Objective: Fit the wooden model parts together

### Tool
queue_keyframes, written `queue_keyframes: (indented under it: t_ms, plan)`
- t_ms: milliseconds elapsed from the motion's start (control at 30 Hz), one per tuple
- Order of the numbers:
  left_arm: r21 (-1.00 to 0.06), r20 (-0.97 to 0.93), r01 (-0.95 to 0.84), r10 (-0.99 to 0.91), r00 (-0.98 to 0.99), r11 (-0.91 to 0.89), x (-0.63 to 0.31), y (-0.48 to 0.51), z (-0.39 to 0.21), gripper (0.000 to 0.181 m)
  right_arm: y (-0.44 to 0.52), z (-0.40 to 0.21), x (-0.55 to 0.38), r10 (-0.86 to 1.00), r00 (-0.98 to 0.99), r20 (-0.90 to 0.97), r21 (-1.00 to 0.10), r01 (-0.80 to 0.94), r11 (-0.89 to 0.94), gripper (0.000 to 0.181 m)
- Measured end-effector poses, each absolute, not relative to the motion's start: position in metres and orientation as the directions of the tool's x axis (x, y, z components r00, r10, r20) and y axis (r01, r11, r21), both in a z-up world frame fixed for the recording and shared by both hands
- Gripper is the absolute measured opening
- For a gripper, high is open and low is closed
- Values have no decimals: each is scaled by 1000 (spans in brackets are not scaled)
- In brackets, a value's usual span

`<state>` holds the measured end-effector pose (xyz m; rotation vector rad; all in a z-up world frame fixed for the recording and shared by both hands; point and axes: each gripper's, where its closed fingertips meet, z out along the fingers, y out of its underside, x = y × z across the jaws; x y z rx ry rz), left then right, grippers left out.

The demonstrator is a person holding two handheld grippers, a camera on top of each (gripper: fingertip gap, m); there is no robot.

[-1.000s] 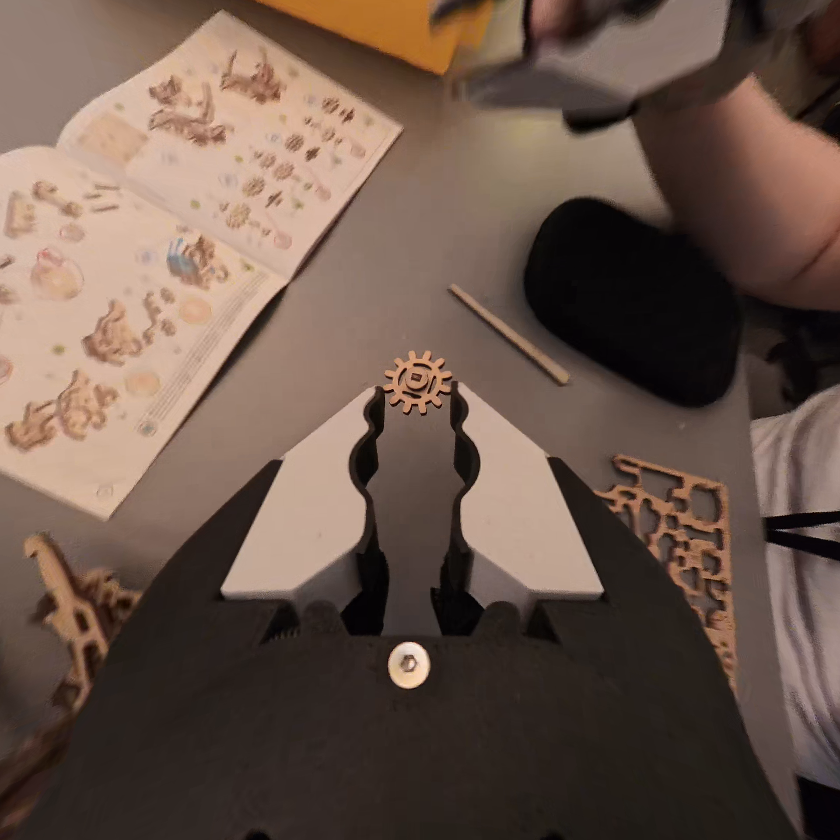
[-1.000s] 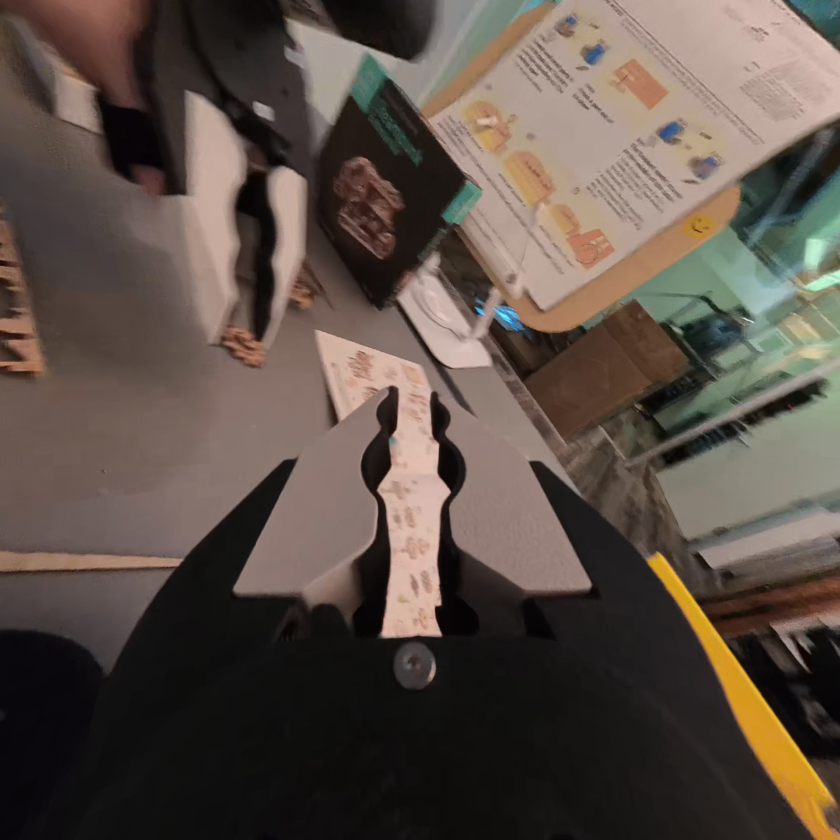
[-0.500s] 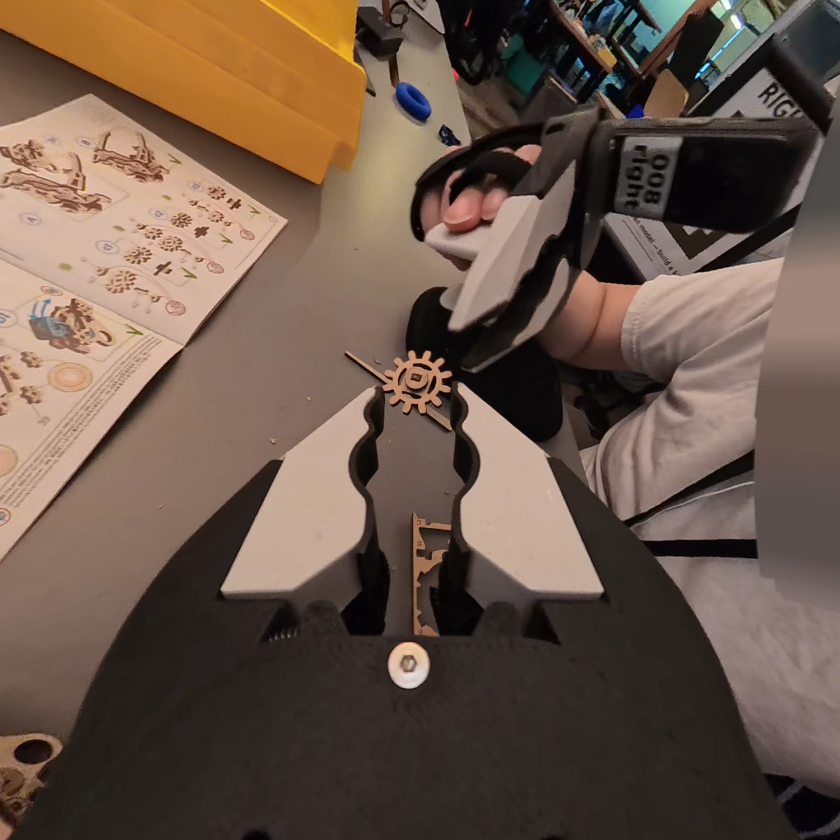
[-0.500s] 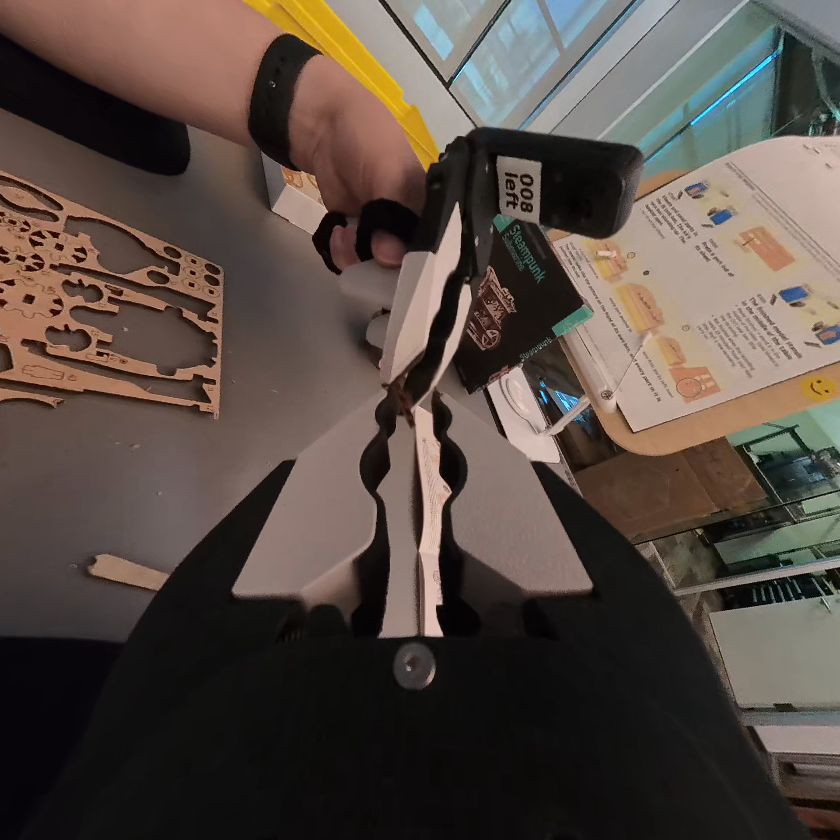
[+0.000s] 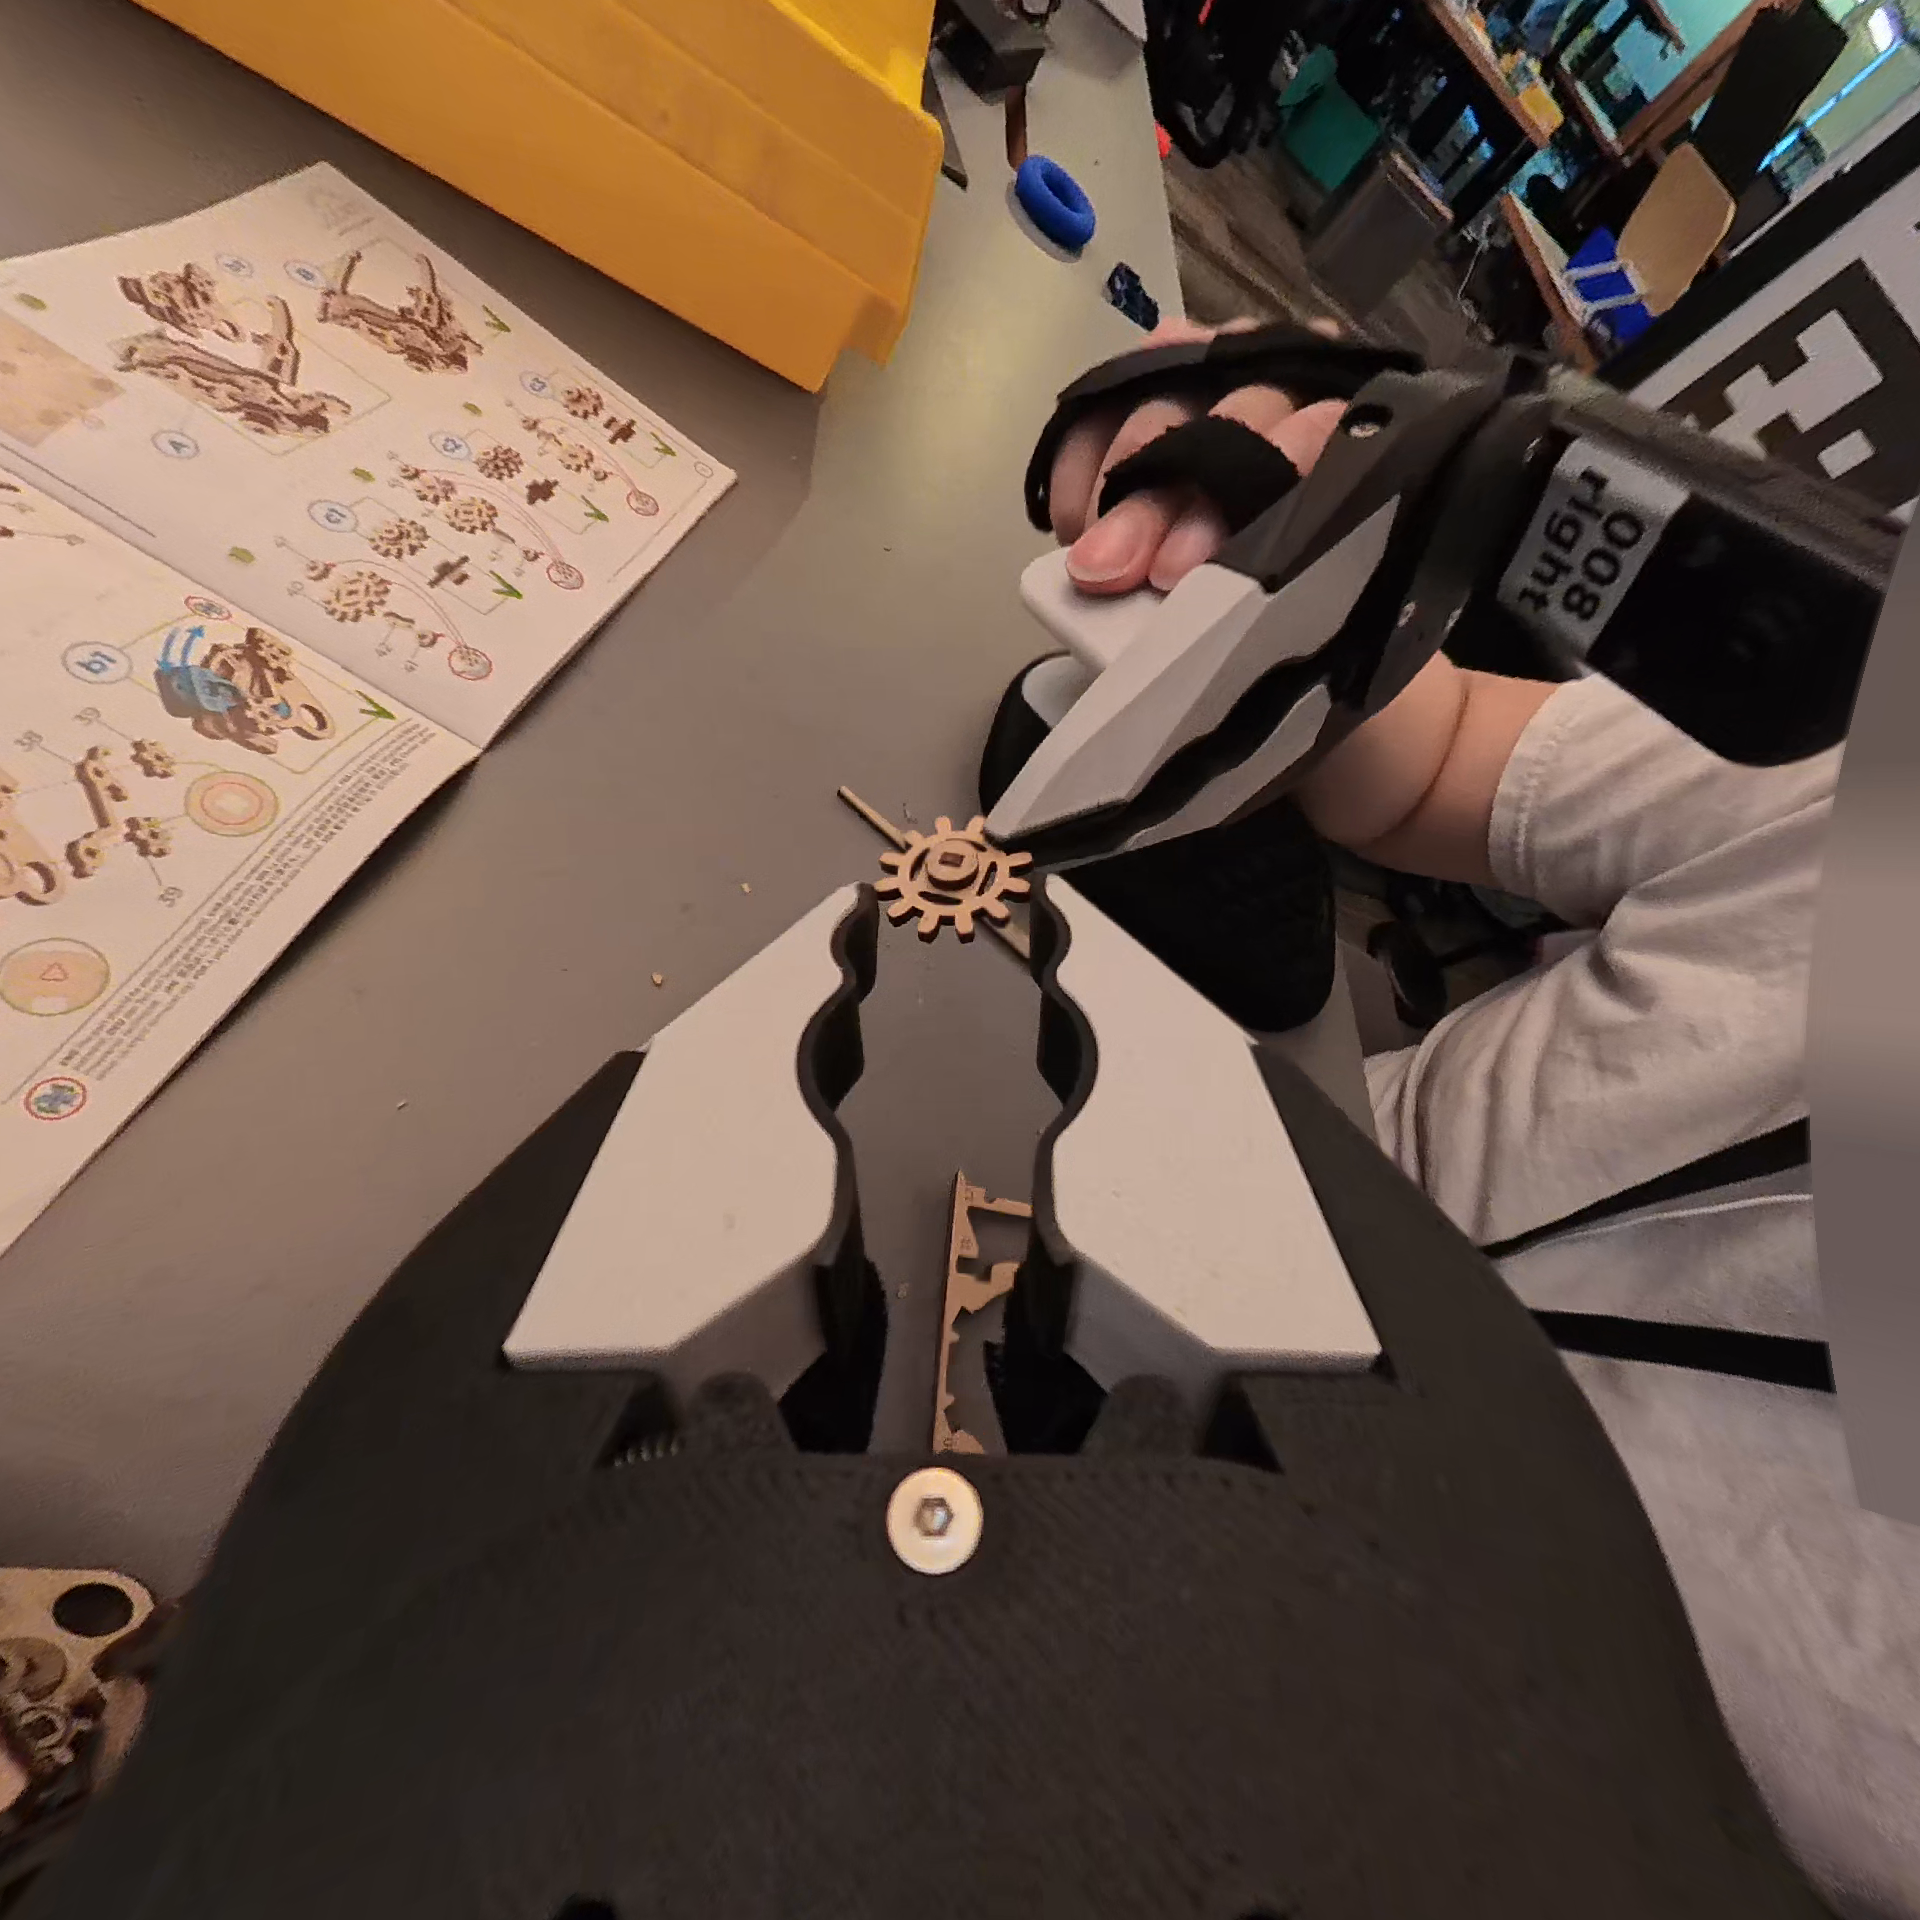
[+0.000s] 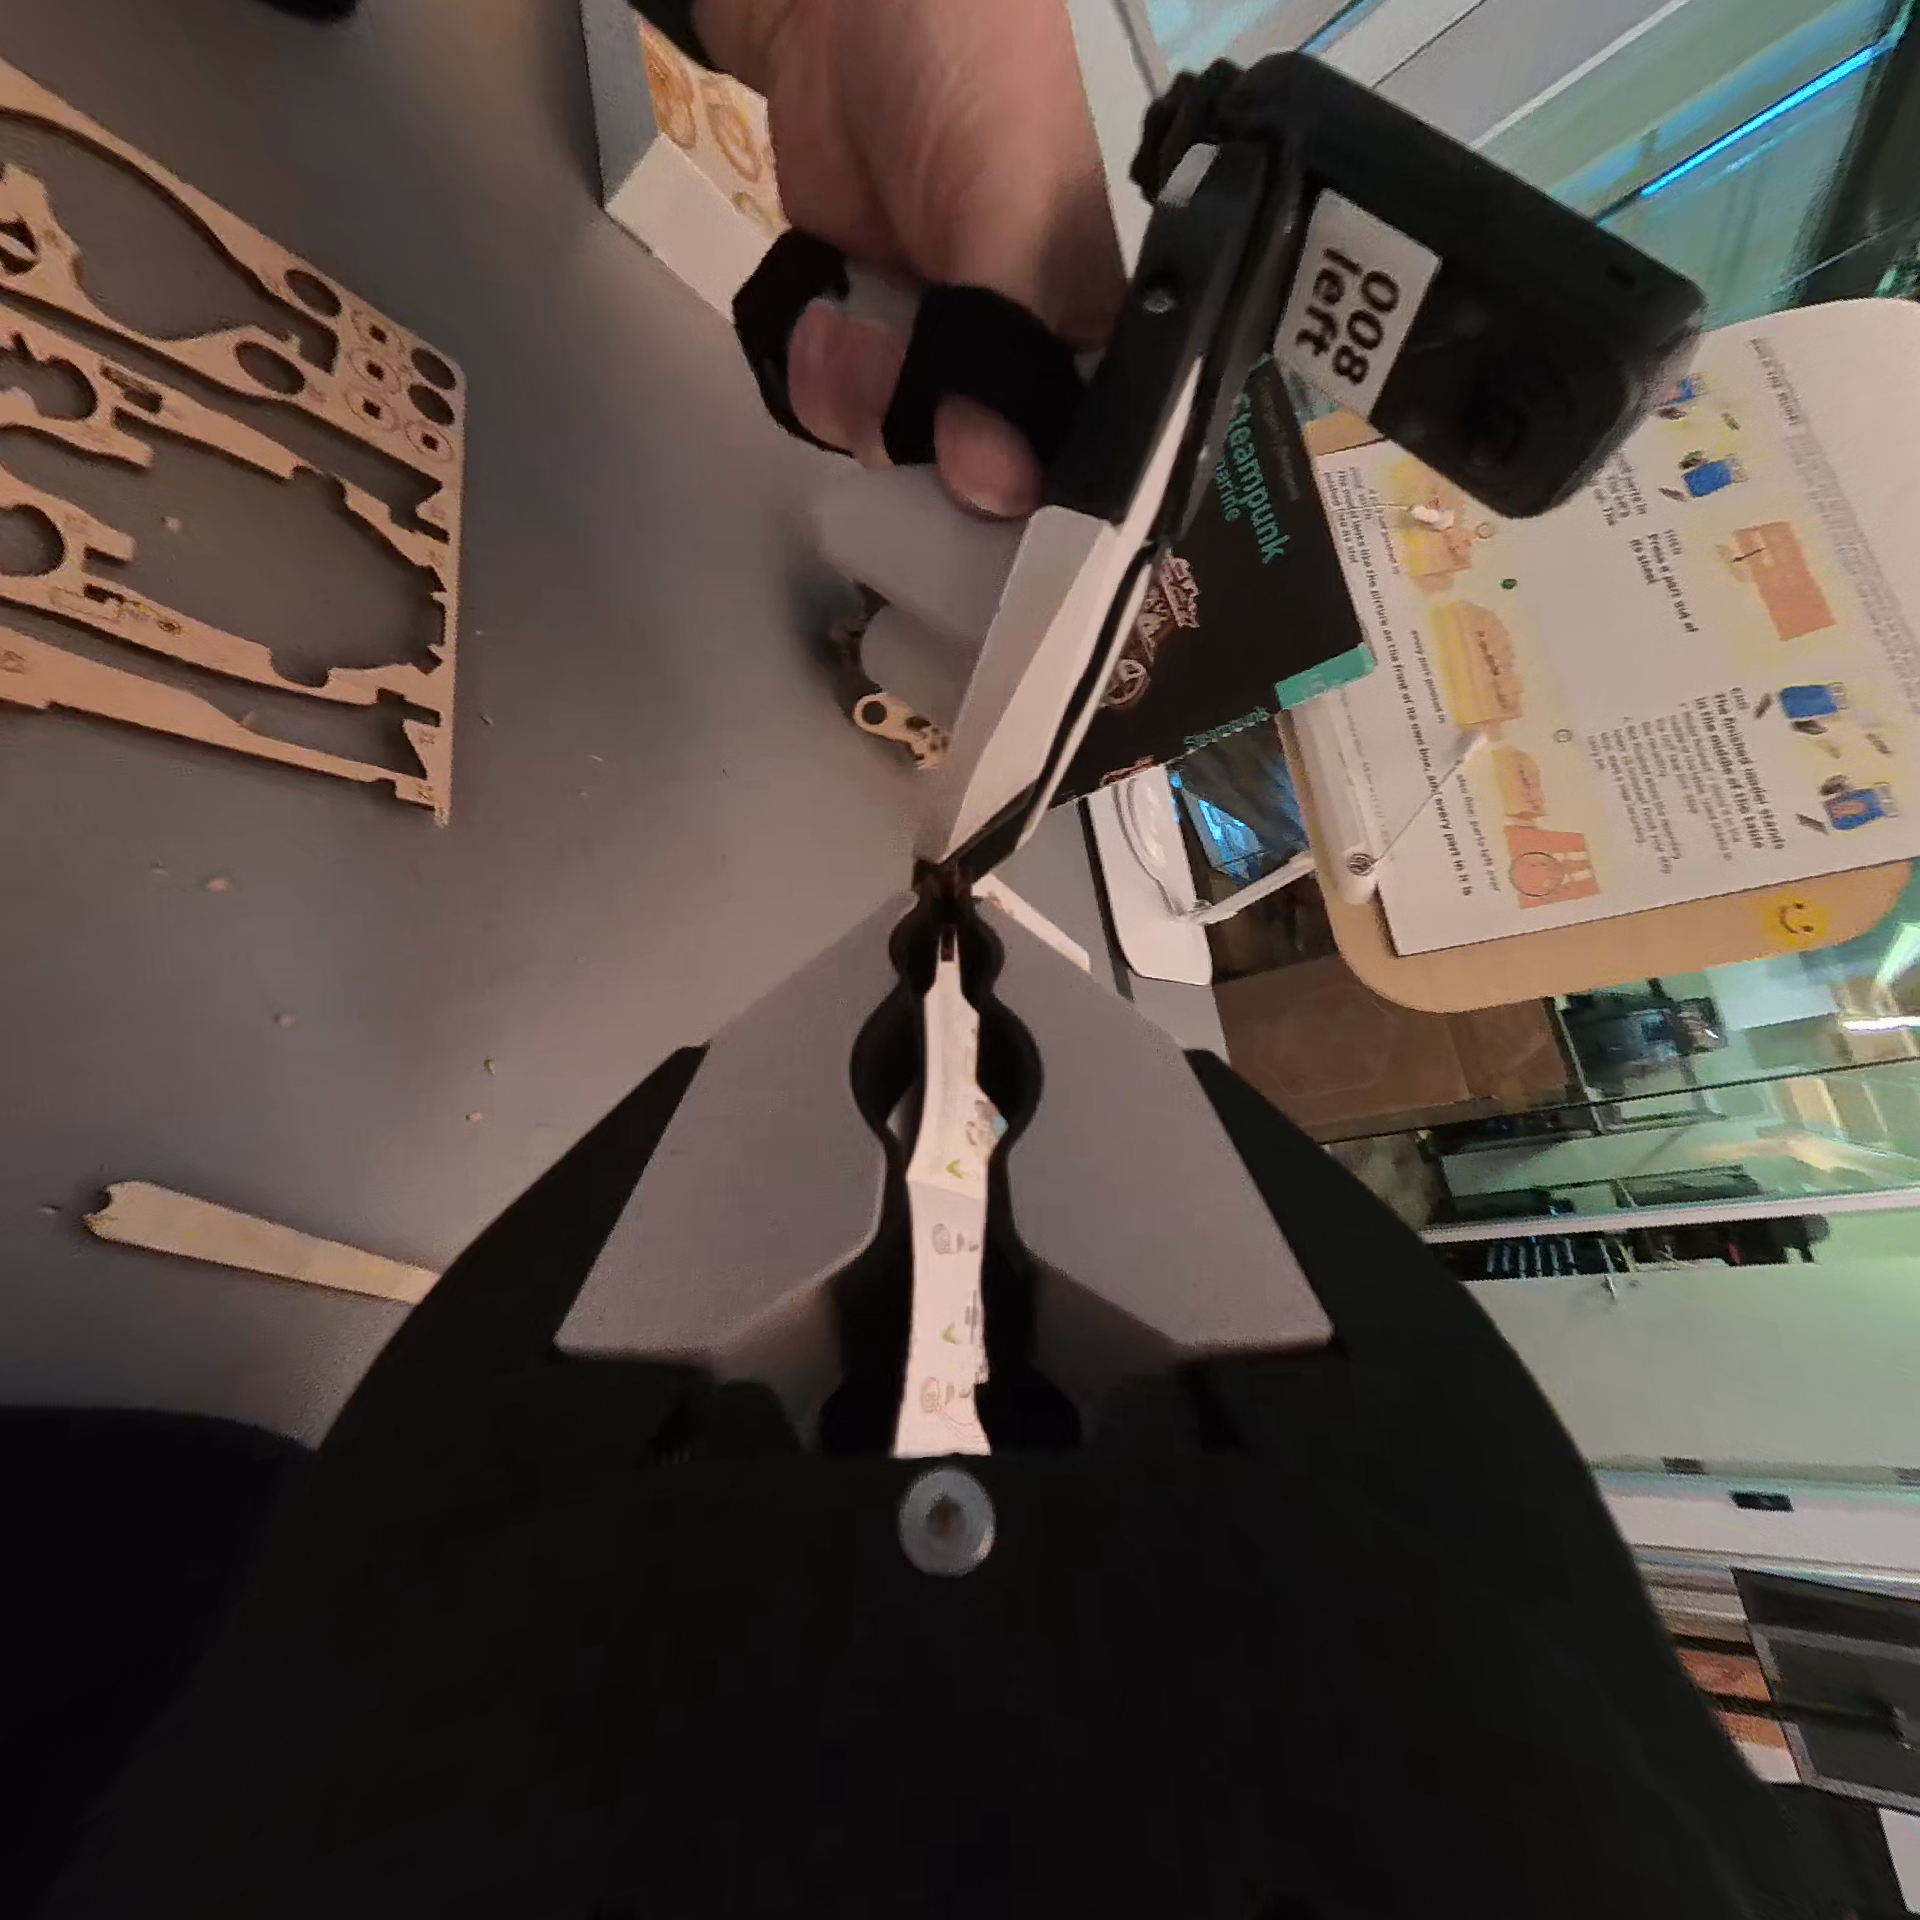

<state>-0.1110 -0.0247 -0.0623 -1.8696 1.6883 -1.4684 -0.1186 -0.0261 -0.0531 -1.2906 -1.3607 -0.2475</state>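
Yellow bin (image 5: 582, 135), contents unseen, left tool (image 5: 951, 904) gripping gear (image 5: 953, 878)

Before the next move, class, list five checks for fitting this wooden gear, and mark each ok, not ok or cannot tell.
1. The wooden gear is clamped between the fingertips of the left gripper: ok.
2. The gear's square centre hole is uncovered in the left wrist view: ok.
3. The right gripper has its tips at the gear's rim: ok.
4. The right gripper holds a mating part: cannot tell.
5. The instruction booklet lies open nearby: ok.
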Motion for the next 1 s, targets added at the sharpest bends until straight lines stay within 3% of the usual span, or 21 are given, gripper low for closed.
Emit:
queue_keyframes:
  t_ms: [133, 233, 333, 433, 533, 700, 867, 1000]
  plan:
    - [-774, 518, -527, -831, -205, -352, -115, -17, -34, 27, -23, -29, -109, 498, 438, 749, -642, 668, 377, 0]
    - [-879, 406, -383, -867, -289, -284, -122, -9, -7, 23, -31, -5, -103, 535, 532, 656, -753, 513, 412, 0]
    - [-964, 129, -262, -951, -280, -54, -124, -1, 1, 16, -43, 10, -105, 613, 540, 576, -817, 376, 437, 0]
    - [-961, -176, -139, -914, -365, 240, -127, -32, 9, 16, -53, 23, -108, 647, 538, 540, -837, 265, 479, 0]
    - [-877, -422, -89, -845, -327, 473, -123, -47, 9, 18, -63, 29, -110, 563, 505, 655, -742, 288, 605, 0]
    - [-742, -651, 2, -721, -236, 670, -124, -59, 22, 11, -80, 41, -118, 441, 470, 764, -615, 327, 717, 0]
    - [-627, -770, 48, -610, -185, 777, -130, -70, 35, 2, -92, 47, -124, 175, 366, 914, -357, 523, 774, 0]
    - [-558, -825, 55, -545, -152, 828, -133, -76, 44, 4, -98, 51, -128, 147, 352, 924, -325, 524, 788, 0]
